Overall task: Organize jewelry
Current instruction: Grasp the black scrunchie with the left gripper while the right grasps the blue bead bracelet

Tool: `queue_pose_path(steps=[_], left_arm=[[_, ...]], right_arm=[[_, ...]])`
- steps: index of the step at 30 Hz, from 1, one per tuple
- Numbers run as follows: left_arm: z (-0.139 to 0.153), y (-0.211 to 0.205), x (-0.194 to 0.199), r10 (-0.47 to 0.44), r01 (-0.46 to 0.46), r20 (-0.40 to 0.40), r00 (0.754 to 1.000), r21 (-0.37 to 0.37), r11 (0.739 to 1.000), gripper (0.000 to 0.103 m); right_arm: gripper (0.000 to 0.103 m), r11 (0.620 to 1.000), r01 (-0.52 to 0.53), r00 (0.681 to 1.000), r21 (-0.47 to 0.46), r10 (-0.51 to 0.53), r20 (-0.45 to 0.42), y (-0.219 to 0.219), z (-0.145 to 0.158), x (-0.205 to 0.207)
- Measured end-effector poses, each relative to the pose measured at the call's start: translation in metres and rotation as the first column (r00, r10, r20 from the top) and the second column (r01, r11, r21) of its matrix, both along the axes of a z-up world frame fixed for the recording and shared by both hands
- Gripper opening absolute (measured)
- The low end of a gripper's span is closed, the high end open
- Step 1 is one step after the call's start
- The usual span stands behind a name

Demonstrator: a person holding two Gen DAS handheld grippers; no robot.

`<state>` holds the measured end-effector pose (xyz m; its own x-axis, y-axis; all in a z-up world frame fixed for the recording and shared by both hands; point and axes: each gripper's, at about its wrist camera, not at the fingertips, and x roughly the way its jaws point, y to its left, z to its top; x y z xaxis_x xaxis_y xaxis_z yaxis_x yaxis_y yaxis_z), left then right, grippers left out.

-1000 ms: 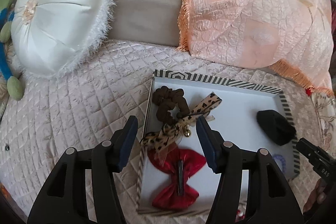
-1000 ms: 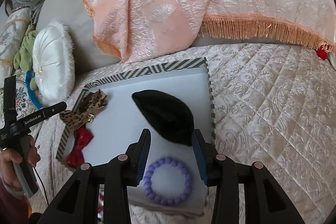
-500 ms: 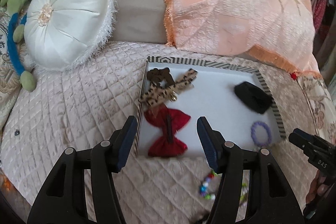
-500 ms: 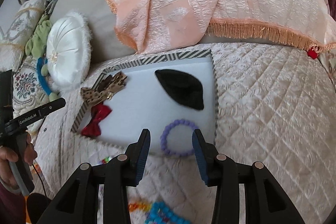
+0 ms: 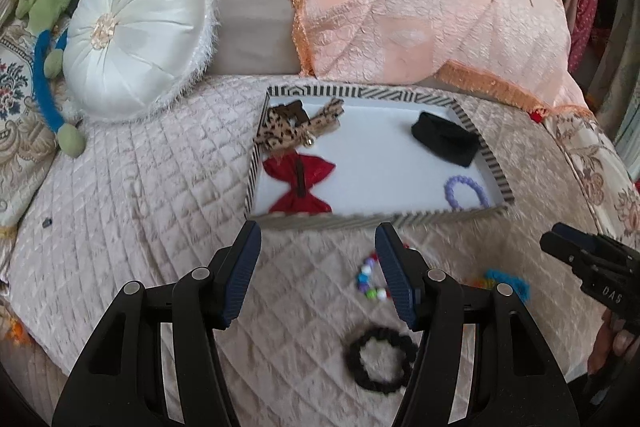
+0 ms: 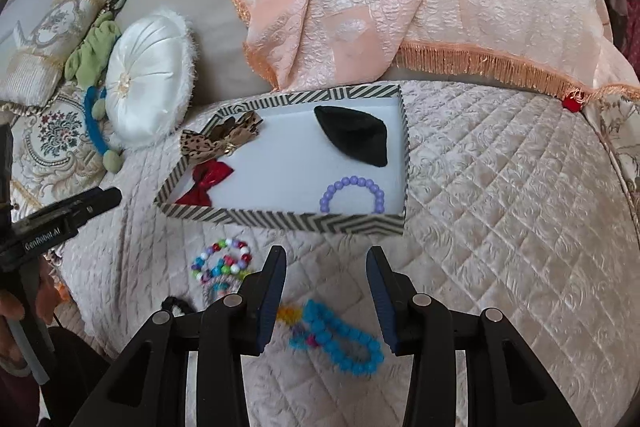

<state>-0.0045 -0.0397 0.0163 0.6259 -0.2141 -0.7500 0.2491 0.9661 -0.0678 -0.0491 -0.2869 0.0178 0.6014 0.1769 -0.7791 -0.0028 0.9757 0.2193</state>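
Both grippers are hovering above the quilted bedspread (image 6: 500, 187), in front of the striped box (image 6: 280, 221). The left gripper (image 5: 316, 267) is standing wide open, nothing between its fingers. The right gripper (image 6: 326, 291) is standing partly open and is also gripping nothing; the blue bead bracelet (image 6: 340, 339) is lying on the quilt below its gap, not touched.

Already sitting in the box: a purple bead bracelet (image 6: 352, 193), a red bow (image 6: 208, 179), a leopard-print bow (image 6: 216, 139) and a black fabric piece (image 6: 352, 137). Waiting outside, near the box front: the blue bracelet, a multicolour bead bracelet (image 6: 222, 261) and a black scrunchie (image 5: 380, 355).

Risks, as judged: the quilt is soft and puckered, so closing fingers are likely pinching fabric along with the beads. The multicolour bracelet is lying close beside the blue one, so a sloppy grab is risking dragging both. The scrunchie is sitting partly under the left gripper's right finger (image 5: 396, 279), half hidden, easy to miss. The loose bracelets could also snag the box's front wall when being carried over.
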Motion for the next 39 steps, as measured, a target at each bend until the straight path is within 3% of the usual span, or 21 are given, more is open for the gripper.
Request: queue_pose_path(steps=[5,9,22,35,37,39], left_arm=[[-0.009,0.006,-0.019,-0.004,0.002,-0.041,0.999,-0.041,0.999,0.06],[-0.023,0.008,-0.03,-0.019,0.014,-0.084,0.996,-0.065,0.998,0.067],[-0.072,0.012,-0.038,-0.075,0.052,-0.206,0.976,-0.116,0.992,0.068],[-0.095,-0.005,-0.039,-0.142,0.117,-0.256,0.956,-0.108,0.987,0.068],[-0.096,-0.006,-0.038,-0.143,0.119,-0.257,0.956,-0.104,0.987,0.068],[-0.097,-0.007,-0.038,-0.143,0.12,-0.256,0.956,-0.104,0.987,0.068]], right_arm=[[0.042,1.0,-0.006,1.0,-0.009,0.006,-0.009,0.003,-0.005,-0.014],[0.043,1.0,-0.014,1.0,-0.015,0.014,-0.018,0.004,-0.011,-0.022],[0.043,0.999,0.013,0.997,-0.03,-0.015,-0.081,-0.022,-0.034,-0.031],[0.043,0.994,-0.107,0.989,-0.024,0.104,-0.109,0.007,-0.051,-0.013],[0.04,0.993,-0.116,0.987,-0.009,0.115,-0.113,0.011,-0.054,-0.007],[0.026,0.992,-0.122,0.984,0.009,0.122,-0.126,0.013,-0.058,-0.002]])
